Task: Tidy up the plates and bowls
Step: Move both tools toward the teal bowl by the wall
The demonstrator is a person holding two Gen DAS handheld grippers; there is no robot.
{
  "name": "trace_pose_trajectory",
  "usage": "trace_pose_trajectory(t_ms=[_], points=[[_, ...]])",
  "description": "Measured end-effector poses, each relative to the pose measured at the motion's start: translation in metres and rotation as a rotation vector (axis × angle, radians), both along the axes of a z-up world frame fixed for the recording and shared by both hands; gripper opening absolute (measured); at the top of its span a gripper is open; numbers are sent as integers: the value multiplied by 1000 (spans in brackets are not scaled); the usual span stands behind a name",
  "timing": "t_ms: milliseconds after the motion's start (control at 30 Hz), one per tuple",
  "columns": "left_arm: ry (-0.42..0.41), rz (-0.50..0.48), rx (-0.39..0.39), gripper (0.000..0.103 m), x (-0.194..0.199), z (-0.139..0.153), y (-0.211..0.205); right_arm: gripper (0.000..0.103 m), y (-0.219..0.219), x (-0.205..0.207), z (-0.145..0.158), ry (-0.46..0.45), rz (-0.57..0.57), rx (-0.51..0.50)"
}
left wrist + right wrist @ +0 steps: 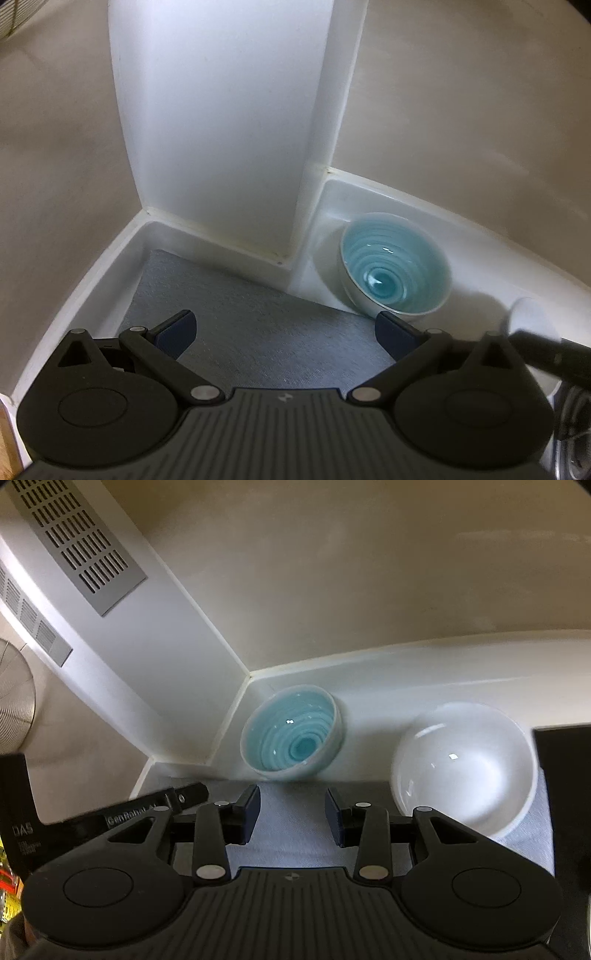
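Observation:
A blue-glazed bowl [395, 264] with a ringed inside stands in the back corner of a white ledge [480, 251], past the edge of a grey mat [258, 302]. My left gripper [284, 332] is wide open and empty over the mat, its right finger just in front of the bowl. In the right wrist view the same blue bowl [293, 734] stands in the corner and a plain white bowl [465, 764] stands to its right. My right gripper [291, 814] is open and empty, just short of the blue bowl.
A white square column [221, 122] rises behind the mat, left of the blue bowl. Beige walls close in the corner. A vent grille [79, 541] and a metal strainer [14, 690] are at the left. The other gripper's body [110, 816] lies low left.

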State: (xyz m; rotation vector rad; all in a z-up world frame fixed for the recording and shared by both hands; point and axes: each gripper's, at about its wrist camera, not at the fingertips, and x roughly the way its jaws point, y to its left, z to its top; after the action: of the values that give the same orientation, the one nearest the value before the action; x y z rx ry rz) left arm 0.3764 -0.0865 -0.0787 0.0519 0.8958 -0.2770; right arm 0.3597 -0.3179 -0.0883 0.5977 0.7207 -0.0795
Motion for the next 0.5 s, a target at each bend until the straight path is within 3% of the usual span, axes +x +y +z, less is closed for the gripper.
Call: trace_pose_trajectory(t_ms=[133, 500], points=[[-1, 29, 34, 103, 12, -5, -7, 43, -10, 25, 1, 9, 10, -11], [31, 99, 18, 103, 31, -19, -25, 44, -31, 78, -15, 86, 13, -20]])
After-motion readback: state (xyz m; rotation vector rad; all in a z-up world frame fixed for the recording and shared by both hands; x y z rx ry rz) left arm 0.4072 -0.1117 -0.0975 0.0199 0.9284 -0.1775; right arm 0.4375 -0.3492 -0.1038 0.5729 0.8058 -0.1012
